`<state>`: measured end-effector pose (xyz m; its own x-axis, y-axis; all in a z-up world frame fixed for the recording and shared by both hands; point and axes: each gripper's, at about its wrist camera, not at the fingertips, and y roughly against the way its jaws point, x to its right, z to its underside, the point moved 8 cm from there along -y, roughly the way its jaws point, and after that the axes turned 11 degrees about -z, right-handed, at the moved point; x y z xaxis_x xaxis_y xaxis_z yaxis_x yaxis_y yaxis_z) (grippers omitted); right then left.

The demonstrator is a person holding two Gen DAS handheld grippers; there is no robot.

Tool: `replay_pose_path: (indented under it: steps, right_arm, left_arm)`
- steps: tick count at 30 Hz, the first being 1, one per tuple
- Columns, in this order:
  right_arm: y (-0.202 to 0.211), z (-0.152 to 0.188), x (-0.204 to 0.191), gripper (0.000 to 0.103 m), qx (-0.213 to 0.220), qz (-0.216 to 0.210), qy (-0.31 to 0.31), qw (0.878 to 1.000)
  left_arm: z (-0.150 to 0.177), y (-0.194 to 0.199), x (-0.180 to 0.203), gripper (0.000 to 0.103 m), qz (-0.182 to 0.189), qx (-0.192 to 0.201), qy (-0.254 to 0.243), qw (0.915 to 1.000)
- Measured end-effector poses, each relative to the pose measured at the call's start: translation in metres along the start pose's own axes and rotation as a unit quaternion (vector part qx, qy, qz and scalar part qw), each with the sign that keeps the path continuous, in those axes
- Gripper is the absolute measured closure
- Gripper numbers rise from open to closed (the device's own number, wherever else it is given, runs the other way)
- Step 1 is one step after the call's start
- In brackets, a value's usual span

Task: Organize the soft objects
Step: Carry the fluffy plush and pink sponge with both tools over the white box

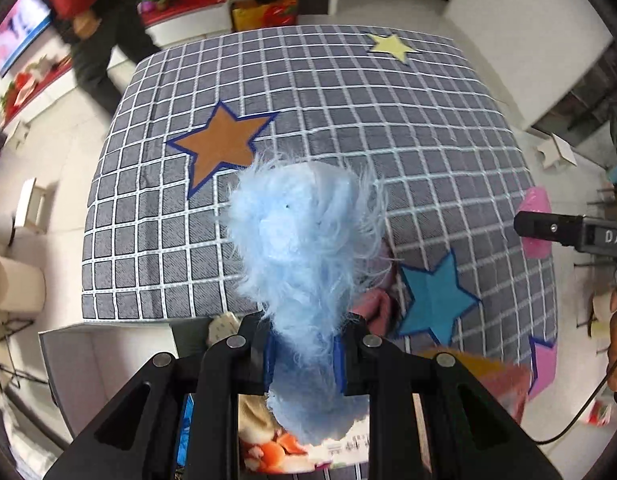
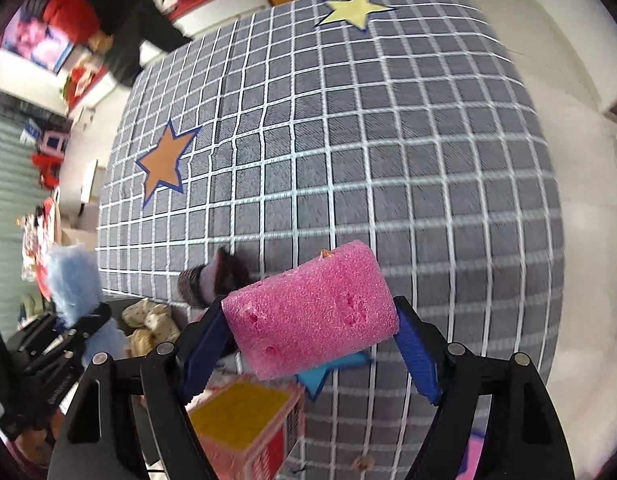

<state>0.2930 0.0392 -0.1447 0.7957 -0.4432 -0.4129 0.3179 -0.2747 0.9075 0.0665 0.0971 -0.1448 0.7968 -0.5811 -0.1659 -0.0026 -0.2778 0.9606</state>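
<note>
My left gripper [image 1: 304, 354] is shut on a fluffy light-blue plush piece [image 1: 304, 232] that stands up out of the jaws, above the near edge of the grey checked cloth [image 1: 348, 120]. In the right wrist view the same plush [image 2: 72, 276] and the left gripper [image 2: 82, 330] show at the far left. My right gripper [image 2: 310, 320] has its blue pads pressed on both ends of a pink foam block [image 2: 308, 308], held above the cloth. The left wrist view catches that foam block [image 1: 537, 204] and the right gripper's black finger [image 1: 548, 228] at its right edge.
The cloth carries paper stars: orange [image 1: 224, 140], yellow [image 1: 390, 46], blue [image 1: 436, 296], pink [image 1: 542, 360]. A yellow-topped red box [image 2: 244, 420] and a dark furry item [image 2: 216, 280] lie near the front edge. A spotted beige soft thing [image 2: 148, 320] sits below. A person [image 1: 92, 20] stands beyond.
</note>
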Motion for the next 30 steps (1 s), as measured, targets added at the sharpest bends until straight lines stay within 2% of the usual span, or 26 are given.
replay_pose_path:
  steps: [8,13,19,25,30]
  right_arm:
    - [0.046,0.055,-0.021,0.023,0.052,0.009,-0.03,0.998]
    - [0.063,0.087,-0.048,0.023,0.082,0.007,-0.045,0.996]
    - [0.075,0.114,-0.09,0.023,0.109,0.006,-0.036,0.993]
    - [0.069,0.136,-0.131,0.023,0.111,-0.009,-0.023,0.993]
    - [0.044,0.161,-0.16,0.023,0.089,-0.019,-0.013,0.996]
  left_arm:
    - [0.037,0.037,0.012,0.078,0.029,0.027,-0.042,0.9983]
    - [0.058,0.065,0.004,0.078,0.033,0.052,-0.066,0.9959]
    - [0.085,0.083,-0.013,0.078,0.032,0.062,-0.087,0.9938]
    - [0.113,0.095,-0.037,0.078,0.02,0.072,-0.088,0.9933]
    - [0.138,0.095,-0.059,0.078,0.009,0.063,-0.08,0.9948]
